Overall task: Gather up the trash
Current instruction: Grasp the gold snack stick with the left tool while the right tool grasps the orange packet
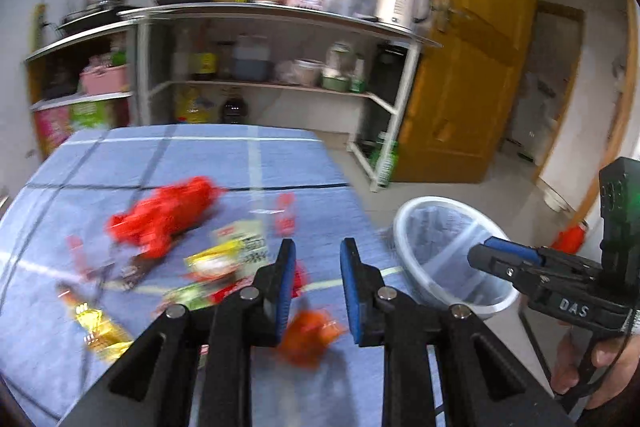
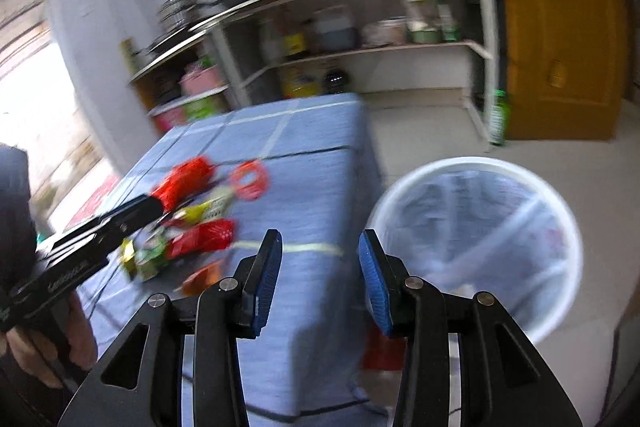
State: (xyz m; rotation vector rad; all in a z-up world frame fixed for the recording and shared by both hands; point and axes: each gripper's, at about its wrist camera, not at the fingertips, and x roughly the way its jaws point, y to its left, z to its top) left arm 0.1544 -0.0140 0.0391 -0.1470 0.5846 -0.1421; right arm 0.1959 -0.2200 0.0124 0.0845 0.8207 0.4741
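Observation:
Several snack wrappers lie on a blue checked tablecloth: a crumpled red bag, a yellow and white packet, a gold wrapper and an orange wrapper. My left gripper is open and empty, just above the orange wrapper. My right gripper is open and empty, over the table's right edge beside a white lined trash bin. The bin also shows in the left wrist view, with the right gripper over it. The red bag shows in the right wrist view too.
A metal shelf rack with pots, bottles and a kettle stands behind the table. A wooden door is at the right. A red item lies on the floor by the table. The frames are blurred by motion.

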